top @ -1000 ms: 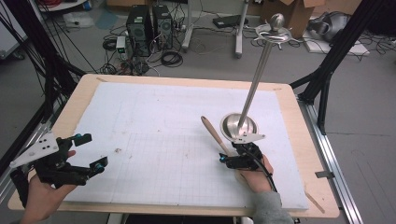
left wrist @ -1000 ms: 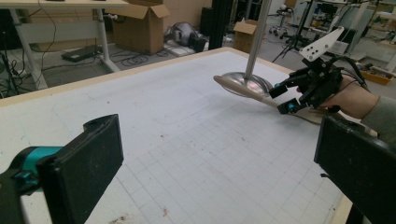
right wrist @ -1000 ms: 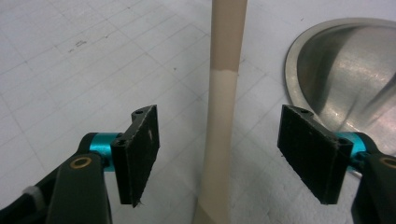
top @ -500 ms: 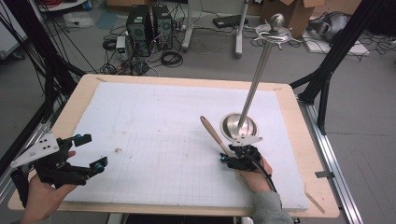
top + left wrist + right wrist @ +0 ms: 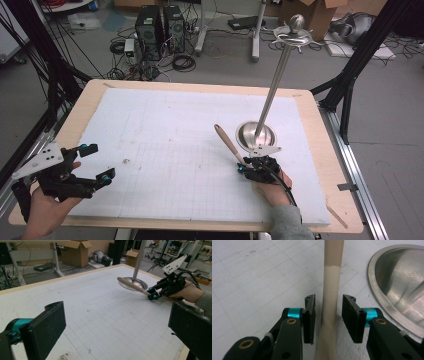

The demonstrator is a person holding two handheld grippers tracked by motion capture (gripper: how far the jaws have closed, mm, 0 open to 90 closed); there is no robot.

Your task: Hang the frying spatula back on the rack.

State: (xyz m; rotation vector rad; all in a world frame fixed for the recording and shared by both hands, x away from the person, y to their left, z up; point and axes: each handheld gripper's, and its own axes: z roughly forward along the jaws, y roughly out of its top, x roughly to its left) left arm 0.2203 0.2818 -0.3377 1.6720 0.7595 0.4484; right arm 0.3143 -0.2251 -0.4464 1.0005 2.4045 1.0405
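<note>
Right gripper (image 5: pixel 327 315): jaws just closing, astride wooden spoon handle (image 5: pixel 331 287) with slight gaps either side, steel stand base (image 5: pixel 402 287) close beside; left gripper (image 5: pixel 87 165): spread, empty.

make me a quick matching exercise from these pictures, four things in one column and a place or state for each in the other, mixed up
Things:
1. wooden spoon
2. right claw
3. left claw
4. metal stand

Places or states:
A. wide open over the white mat, nothing between its jaws
B. upright pole rising from a round shiny base
C. handle lies between two black pads, a small gap on each side
D. jaws just been closing around a handle, pads not yet pressing

Pairs: 1-C, 2-D, 3-A, 4-B
</note>
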